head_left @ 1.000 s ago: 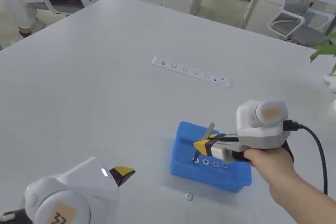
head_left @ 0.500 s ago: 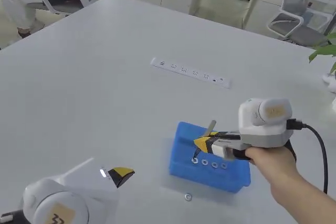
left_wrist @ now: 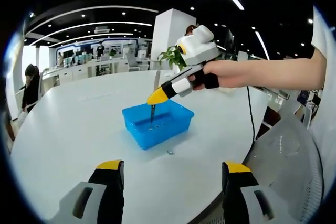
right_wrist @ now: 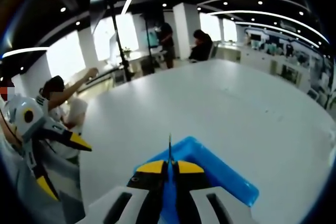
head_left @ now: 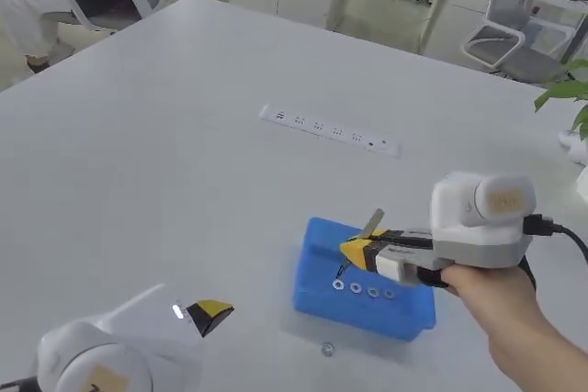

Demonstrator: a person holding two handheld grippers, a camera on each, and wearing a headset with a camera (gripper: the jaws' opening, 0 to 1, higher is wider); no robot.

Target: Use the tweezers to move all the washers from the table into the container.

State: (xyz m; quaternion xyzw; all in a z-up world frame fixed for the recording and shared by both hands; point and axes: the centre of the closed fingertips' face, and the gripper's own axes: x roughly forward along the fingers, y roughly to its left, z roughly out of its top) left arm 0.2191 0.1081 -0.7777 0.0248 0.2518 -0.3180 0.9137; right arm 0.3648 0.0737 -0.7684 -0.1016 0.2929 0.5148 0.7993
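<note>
Where the white table (head_left: 184, 162) lies nearest the headset, the left gripper (head_left: 209, 311) sits low. Its yellow-tipped jaws are spread wide with nothing held, and its own view shows bare tabletop in the gap. Just beyond, a loose washer (head_left: 327, 349) lies on the table in front of the blue container (head_left: 317, 298), near it but apart. Four washers (head_left: 364, 290) sit in a row on the container floor. The right gripper (head_left: 353, 252) is over the container, jaws pinched narrow on the tweezers (head_left: 371, 224). The tips point down inside, by the row's left end; I can't tell whether they touch. A hand (head_left: 478, 286) holds the gripper, and a black cable (head_left: 551, 227) trails off to the right.

Farther out, a white power strip (head_left: 329, 129) lies flat mid-table, well apart. Past the far edge are office chairs (head_left: 503, 41), white cabinets and green plant leaves (head_left: 562, 89).

The left gripper view adds ceiling light strips, a white column (left_wrist: 169, 35) and a person (left_wrist: 30, 85) at the table's side. The right gripper view adds seated people (right_wrist: 202, 45) beyond the table, with the left gripper at its left edge.

Tan labels on both gripper housings are too blurred to read, and the strip's markings are too small.
</note>
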